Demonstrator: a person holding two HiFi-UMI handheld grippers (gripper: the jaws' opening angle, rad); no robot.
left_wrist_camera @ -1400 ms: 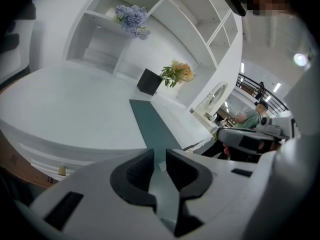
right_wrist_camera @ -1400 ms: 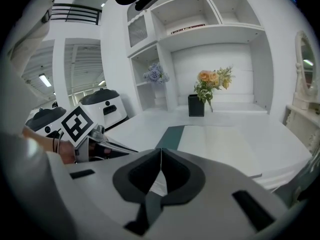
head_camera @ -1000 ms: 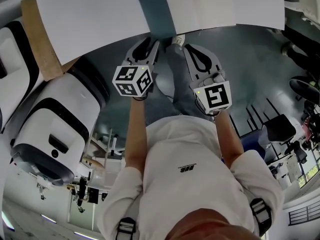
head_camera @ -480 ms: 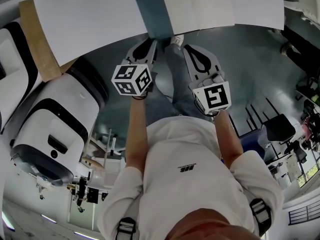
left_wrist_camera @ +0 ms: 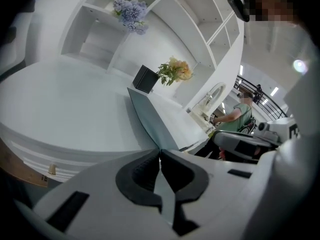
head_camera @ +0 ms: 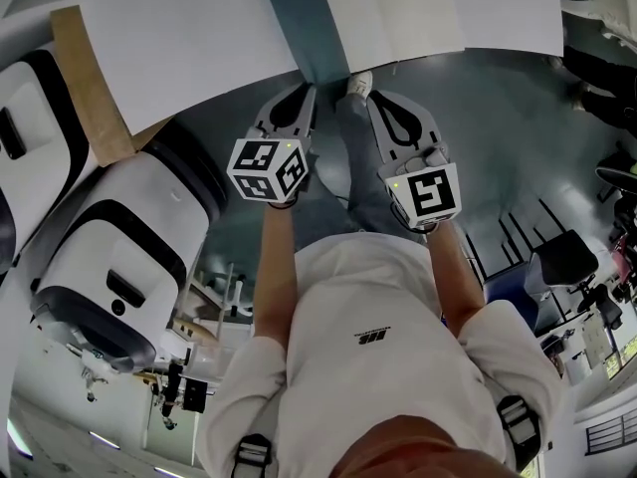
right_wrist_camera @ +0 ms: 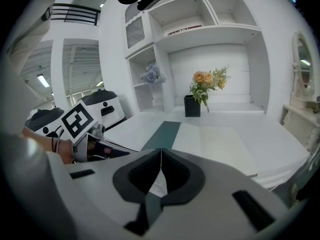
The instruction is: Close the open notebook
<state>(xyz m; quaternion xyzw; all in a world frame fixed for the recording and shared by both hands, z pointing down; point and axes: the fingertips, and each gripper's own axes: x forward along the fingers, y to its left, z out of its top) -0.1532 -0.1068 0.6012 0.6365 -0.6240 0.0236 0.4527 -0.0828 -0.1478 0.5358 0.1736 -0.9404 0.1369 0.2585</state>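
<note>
the left gripper (head_camera: pixel 304 90) has slid slightly lower and to the right since a second ago; the right gripper (head_camera: pixel 382 98) has hardly shifted. both hang just off the near edge of the white table (head_camera: pixel 179 38), jaws pressed together on nothing. the open notebook (head_camera: pixel 398 13) lies flat on the table just ahead of them, with its teal cover (head_camera: pixel 304 23) showing beside the white pages.

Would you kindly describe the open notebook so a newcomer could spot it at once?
Start at the white table before the wall shelves. In front of the black vase of orange flowers lies the open notebook, white pages beside a dark teal cover.
</note>
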